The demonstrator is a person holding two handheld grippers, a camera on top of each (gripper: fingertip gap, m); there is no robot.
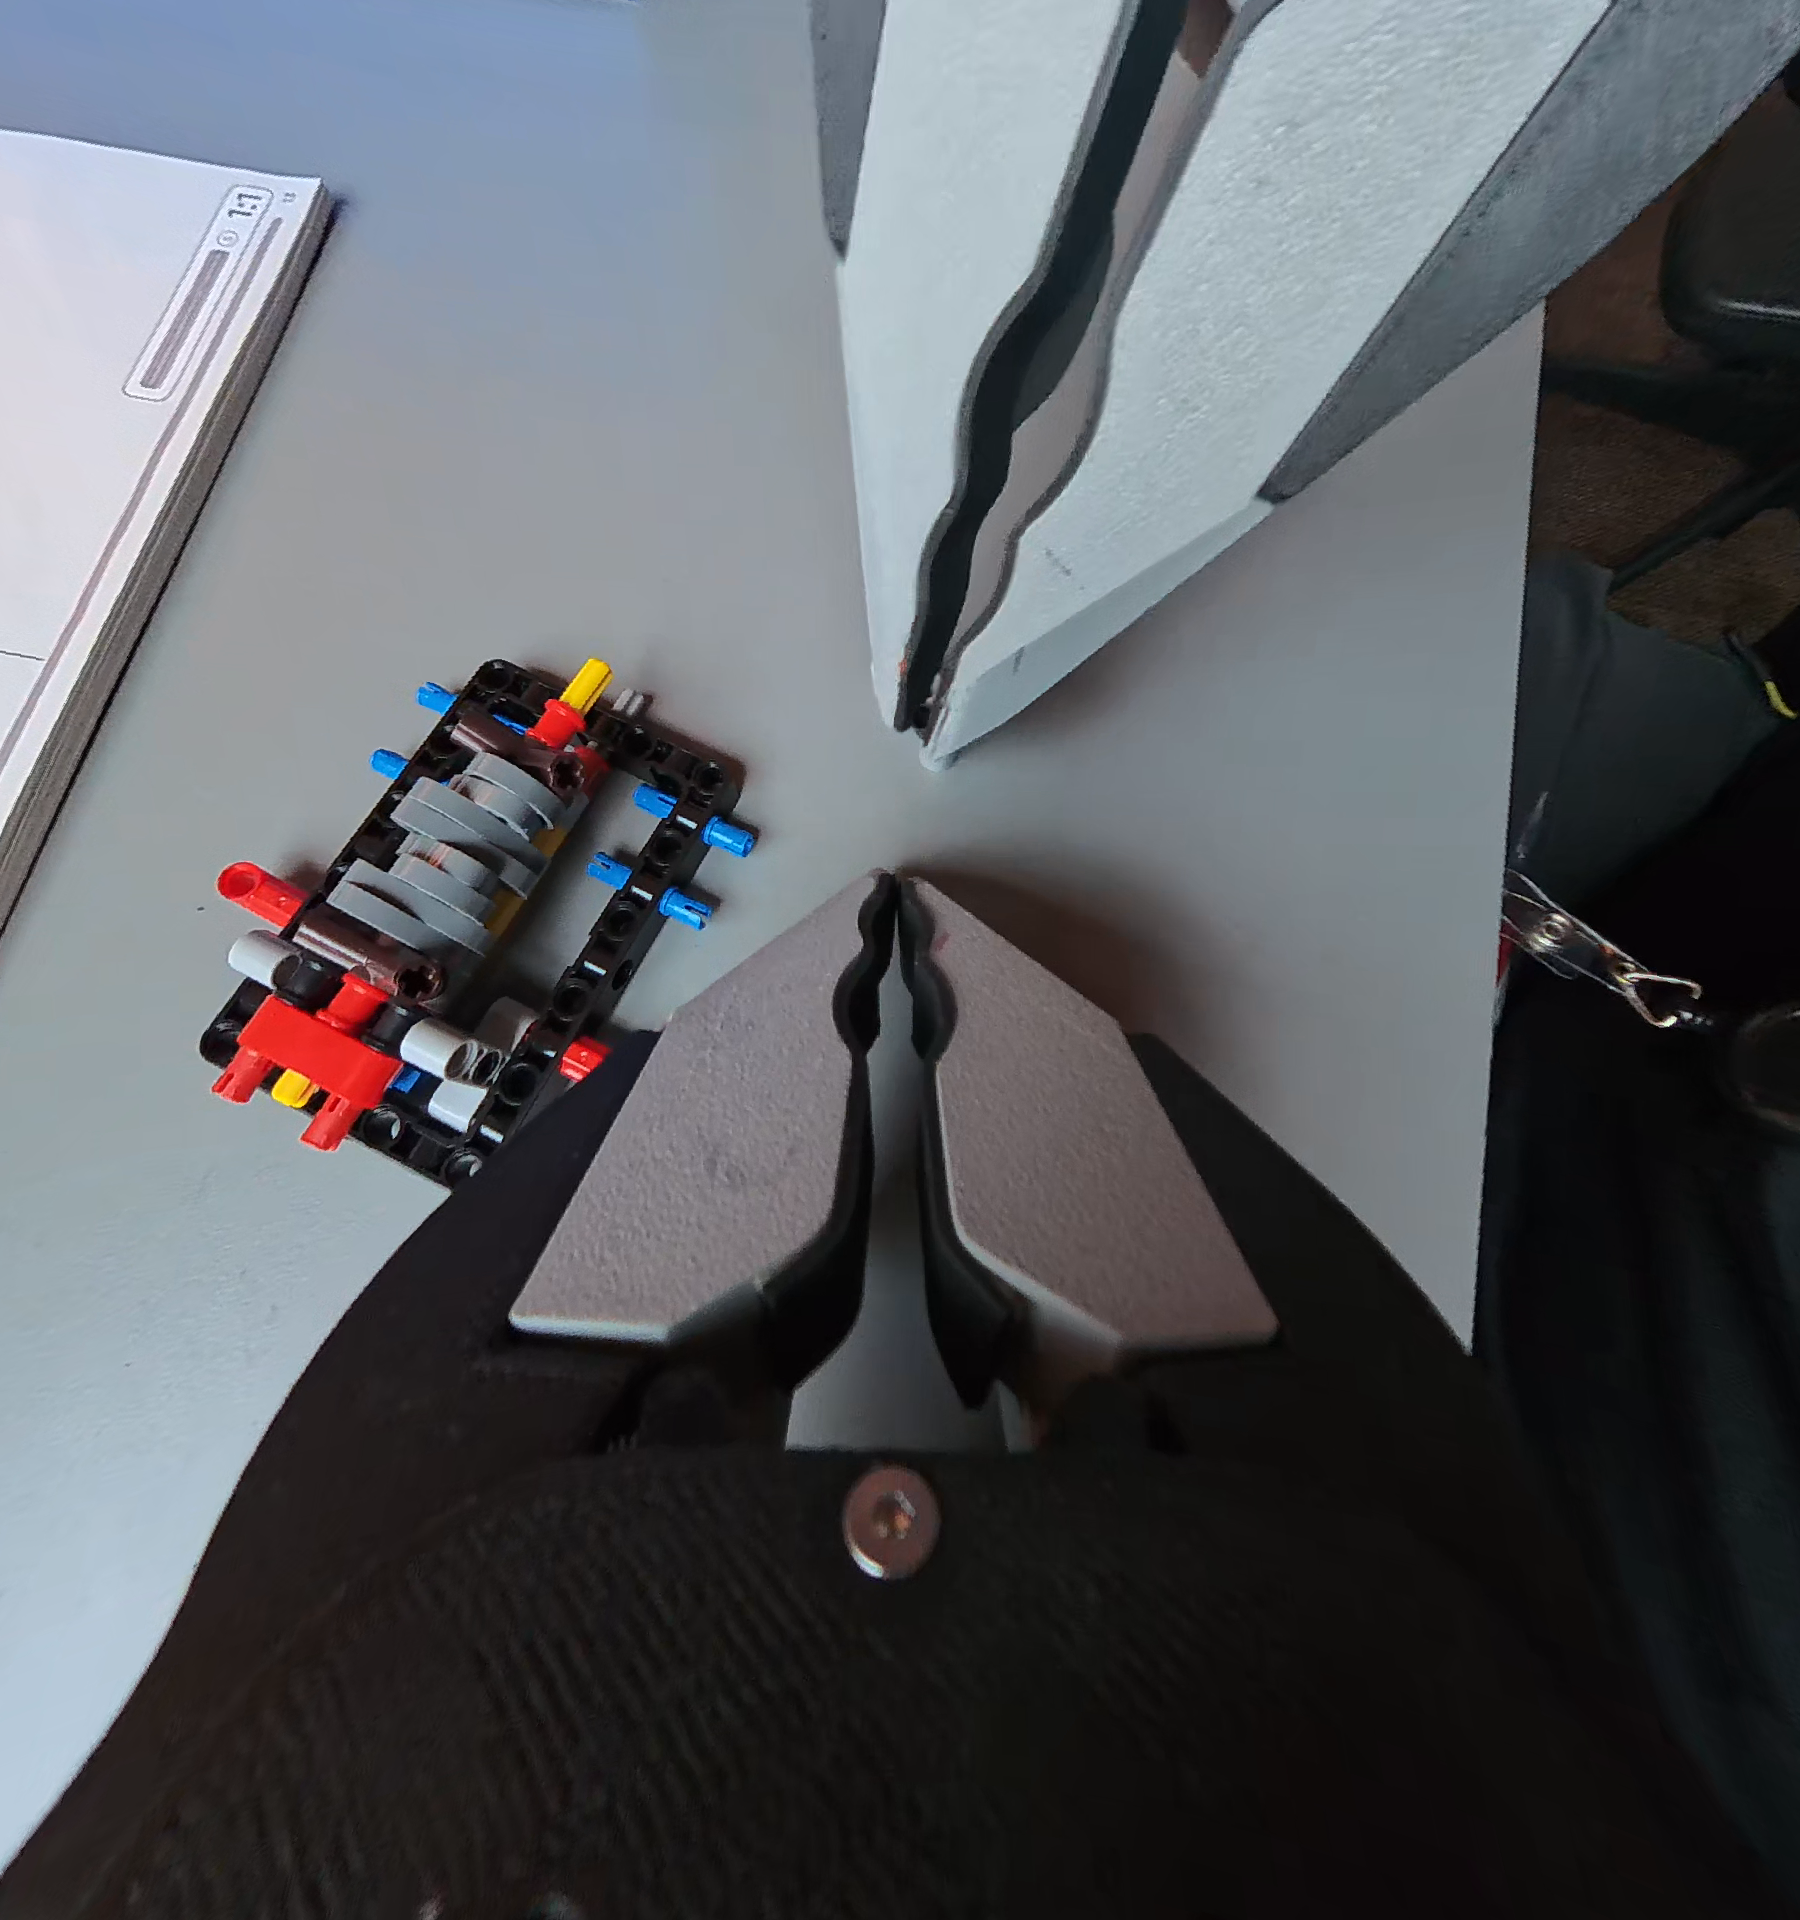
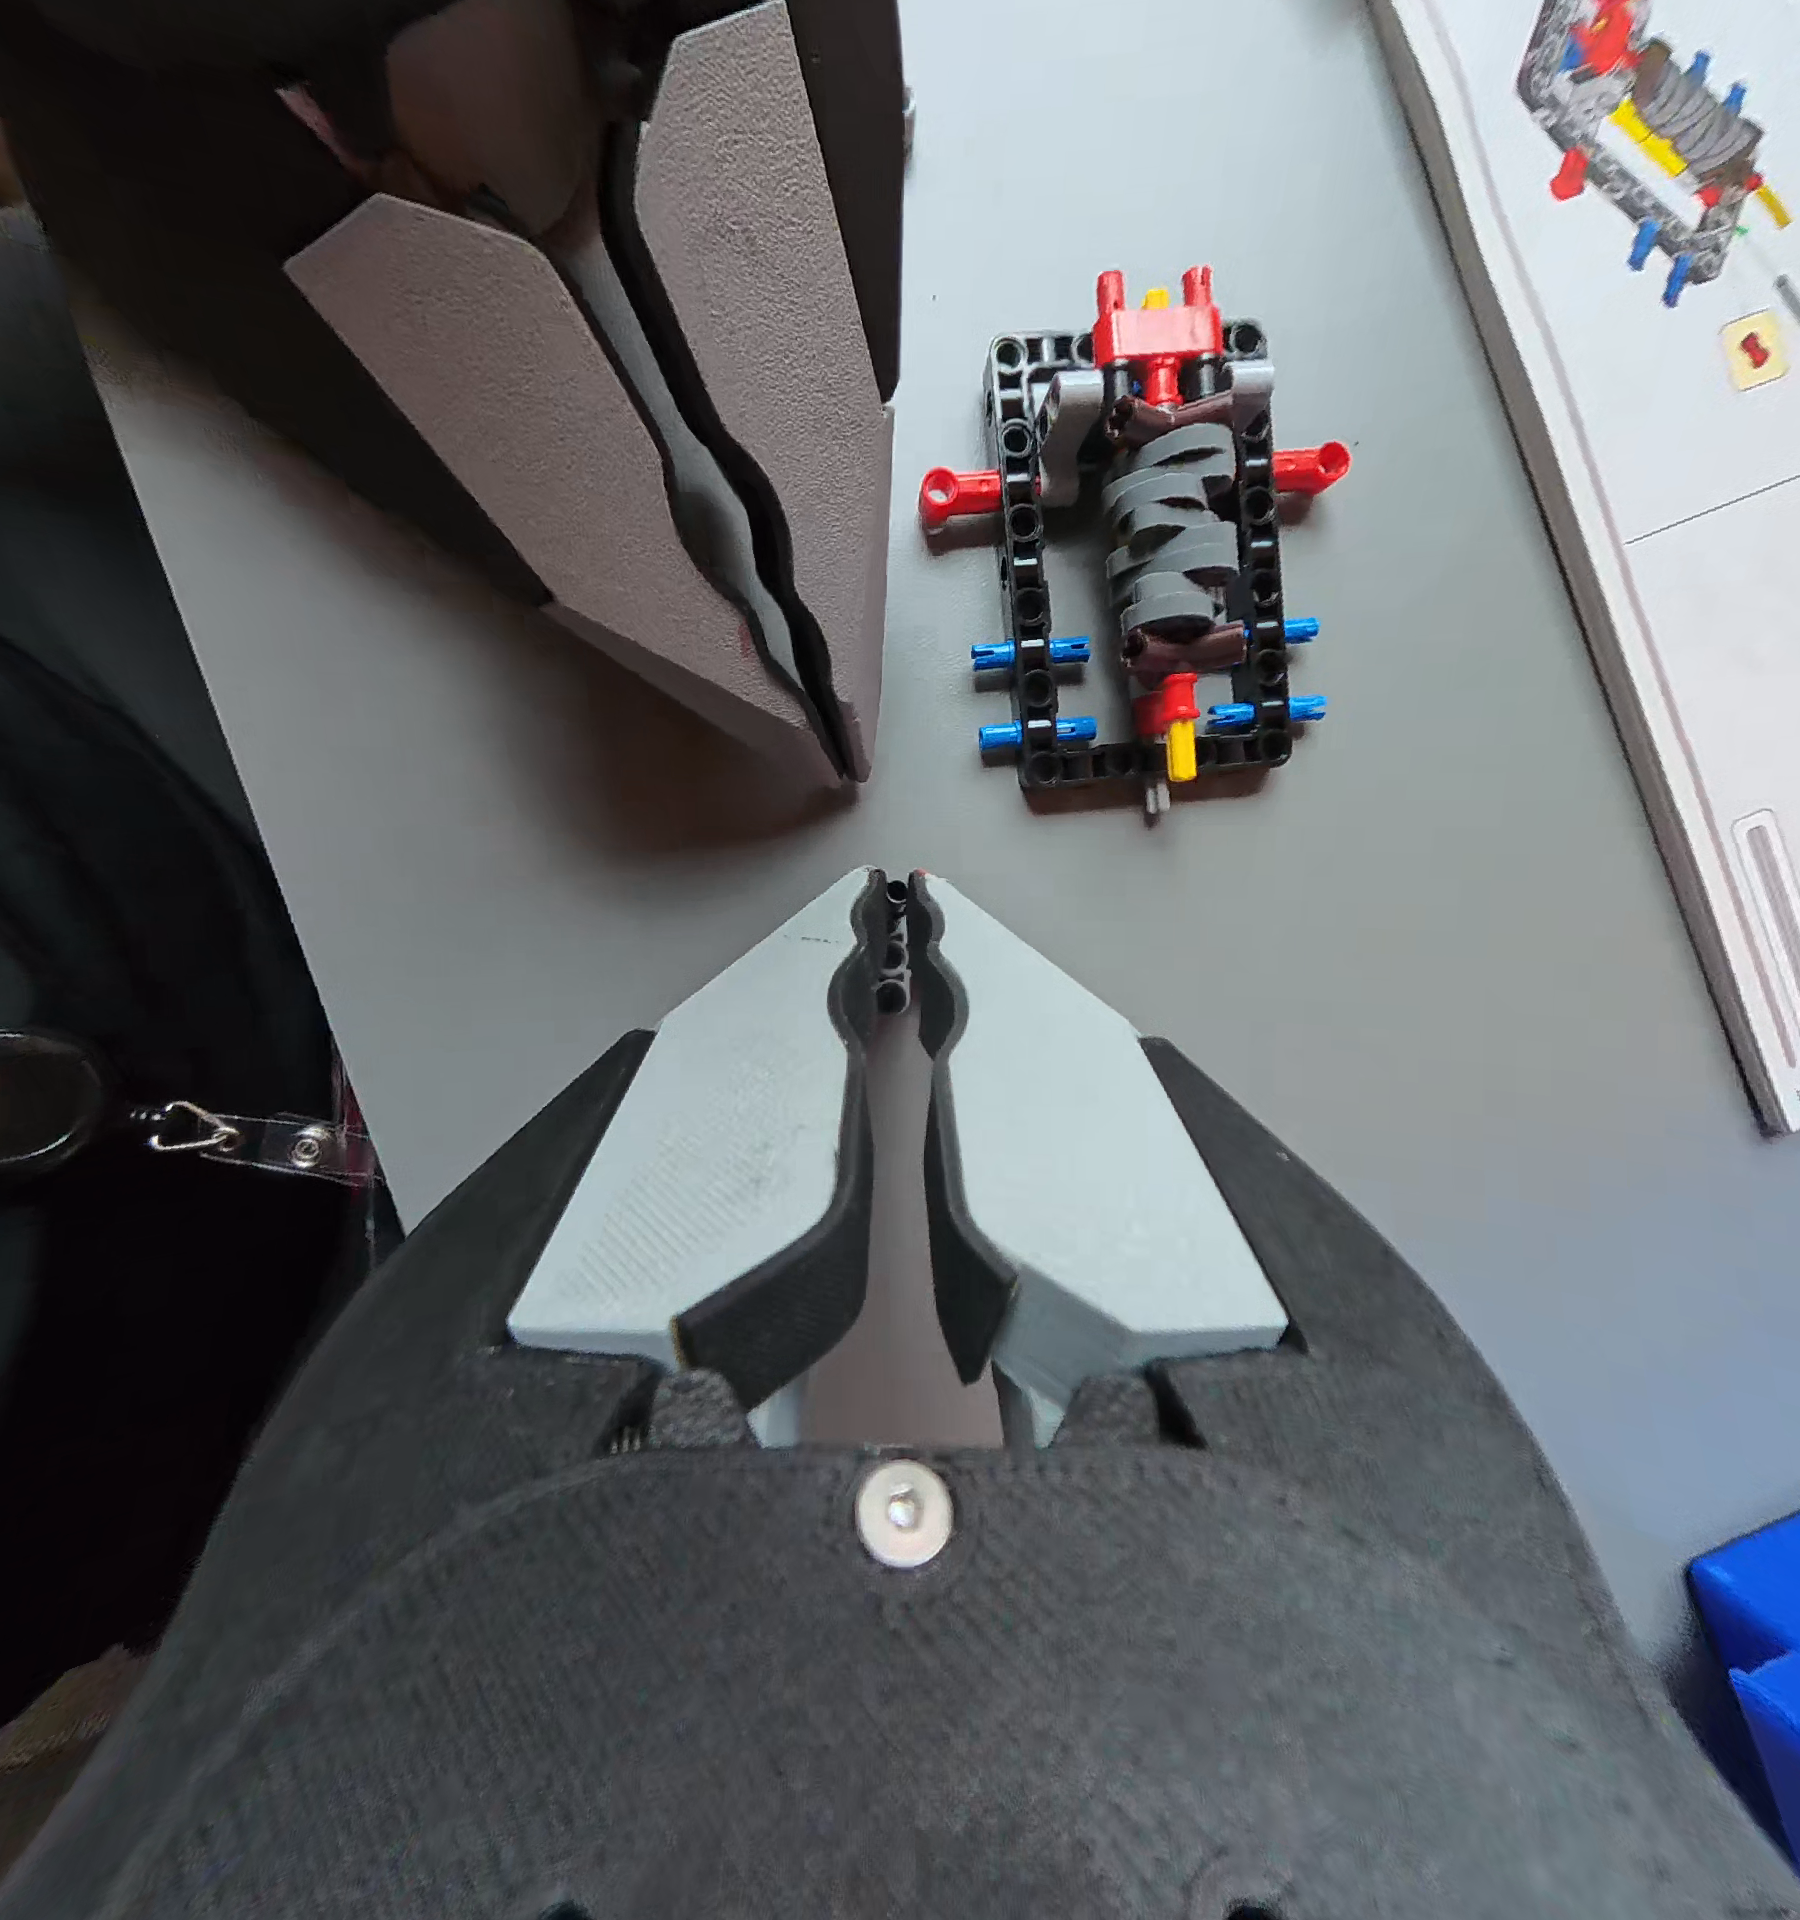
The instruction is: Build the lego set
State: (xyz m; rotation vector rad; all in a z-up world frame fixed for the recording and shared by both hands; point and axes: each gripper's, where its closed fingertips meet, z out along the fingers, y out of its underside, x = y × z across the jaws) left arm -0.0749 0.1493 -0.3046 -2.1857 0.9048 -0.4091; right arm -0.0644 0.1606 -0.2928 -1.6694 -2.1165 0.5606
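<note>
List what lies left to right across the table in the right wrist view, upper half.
left gripper → lego assembly → instruction booklet

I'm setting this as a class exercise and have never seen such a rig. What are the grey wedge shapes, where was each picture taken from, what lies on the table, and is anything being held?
The wedges are two-finger grippers, each held in a person's hand, with a camera looking forward along its fingers. One picture comes from the left gripper, which is shut with nothing in it; the other from the right gripper, shut on a small black lego piece. Each view also shows the other gripper, farther off. On the grey table lies a partly built lego model: a black frame with grey, red, blue and yellow parts. Beside it is an open instruction booklet, and a blue bin shows at one corner.
</note>
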